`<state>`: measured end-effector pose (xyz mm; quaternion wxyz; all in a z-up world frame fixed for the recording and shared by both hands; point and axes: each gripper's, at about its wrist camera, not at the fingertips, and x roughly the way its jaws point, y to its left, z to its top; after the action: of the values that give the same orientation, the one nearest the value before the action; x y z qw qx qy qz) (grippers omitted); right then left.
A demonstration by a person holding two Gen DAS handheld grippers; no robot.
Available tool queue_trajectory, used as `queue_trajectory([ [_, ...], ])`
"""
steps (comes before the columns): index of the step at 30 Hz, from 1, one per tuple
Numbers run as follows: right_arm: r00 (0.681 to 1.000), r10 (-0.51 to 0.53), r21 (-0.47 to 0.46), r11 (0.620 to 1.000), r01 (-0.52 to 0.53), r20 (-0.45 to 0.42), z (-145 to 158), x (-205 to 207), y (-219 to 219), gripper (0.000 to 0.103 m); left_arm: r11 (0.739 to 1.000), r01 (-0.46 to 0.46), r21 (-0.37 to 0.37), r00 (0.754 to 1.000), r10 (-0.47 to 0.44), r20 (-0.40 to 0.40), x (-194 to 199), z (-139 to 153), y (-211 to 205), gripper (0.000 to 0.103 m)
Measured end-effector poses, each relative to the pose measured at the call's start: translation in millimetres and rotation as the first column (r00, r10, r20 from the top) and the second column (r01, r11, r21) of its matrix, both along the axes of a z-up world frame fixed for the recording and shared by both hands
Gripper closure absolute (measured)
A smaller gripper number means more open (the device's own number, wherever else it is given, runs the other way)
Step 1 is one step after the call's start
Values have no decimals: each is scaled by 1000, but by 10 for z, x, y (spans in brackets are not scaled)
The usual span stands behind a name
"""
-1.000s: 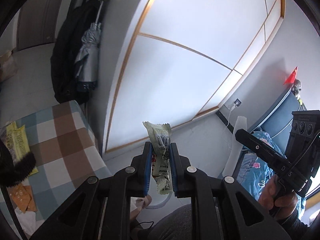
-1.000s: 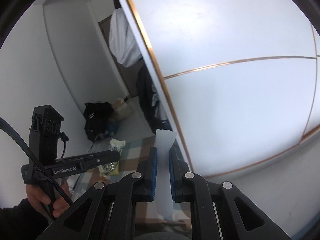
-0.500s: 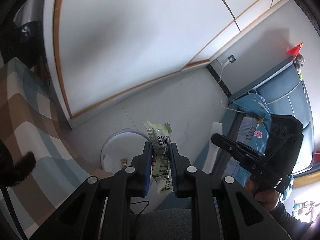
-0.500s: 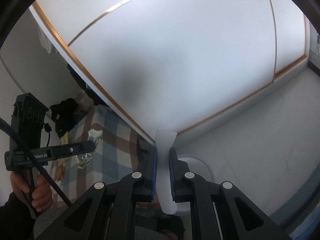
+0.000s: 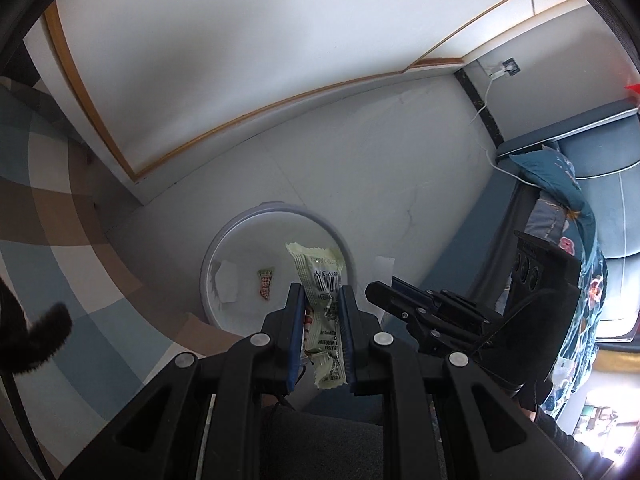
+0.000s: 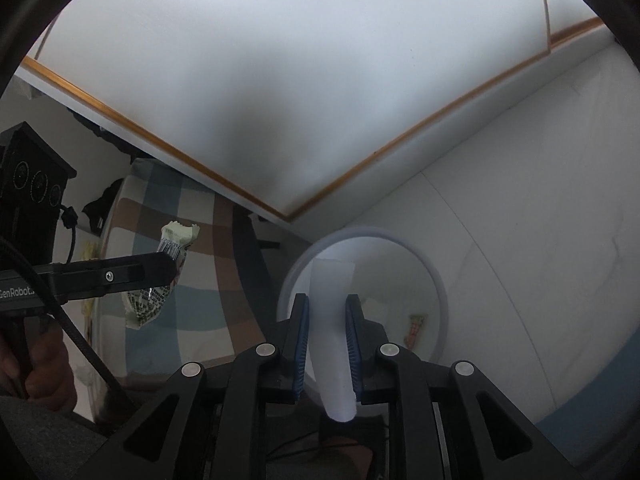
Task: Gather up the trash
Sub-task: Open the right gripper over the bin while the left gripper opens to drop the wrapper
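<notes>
My left gripper [image 5: 320,292] is shut on a pale green snack wrapper [image 5: 320,276] and hangs over a white round bin [image 5: 276,210] on the floor. A white scrap [image 5: 227,280] and a small red-green wrapper [image 5: 265,283] lie in the bin. My right gripper [image 6: 326,300] points down over the same bin [image 6: 436,276]; its jaws are opening, and a white paper strip [image 6: 330,280] still stands between them. In the right wrist view the left gripper [image 6: 168,266] with its wrapper [image 6: 178,234] is at the left.
A table with a checked blue-brown cloth [image 5: 60,220] stands left of the bin. Behind it is a white wardrobe with gold trim [image 5: 240,60]. A blue bed with floral bedding [image 5: 560,184] and a wall socket with a cable [image 5: 498,76] are at the right.
Both grippers have tipped downward and come down from facing the wardrobe to over the bin. The right jaws have widened around the white strip. The left grip is unchanged.
</notes>
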<state>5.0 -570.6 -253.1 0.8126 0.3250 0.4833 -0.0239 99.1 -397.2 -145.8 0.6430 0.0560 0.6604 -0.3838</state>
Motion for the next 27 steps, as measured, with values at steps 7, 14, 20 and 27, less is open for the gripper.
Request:
queue_trajectory([
  [7,999,3,68,998,0,-50,-195,58,-25,70,999,10,44,997,-6,-81,-19,-106,-44,90],
  [14,998,-29,54,998,32,-62,-189,-72,-124,51,994,59,97,995,-51,-89,-98,-181,-164,90],
  [20,994,-49,57,997,55,-100,-198,-196,-239,38,992,53,114,995,-43,-91,-56,-226,-189,90],
  [27,992,-88,38,995,91,-92,-119,-305,-323,31,992,47,121,988,-29,-150,-24,-350,-215,89],
])
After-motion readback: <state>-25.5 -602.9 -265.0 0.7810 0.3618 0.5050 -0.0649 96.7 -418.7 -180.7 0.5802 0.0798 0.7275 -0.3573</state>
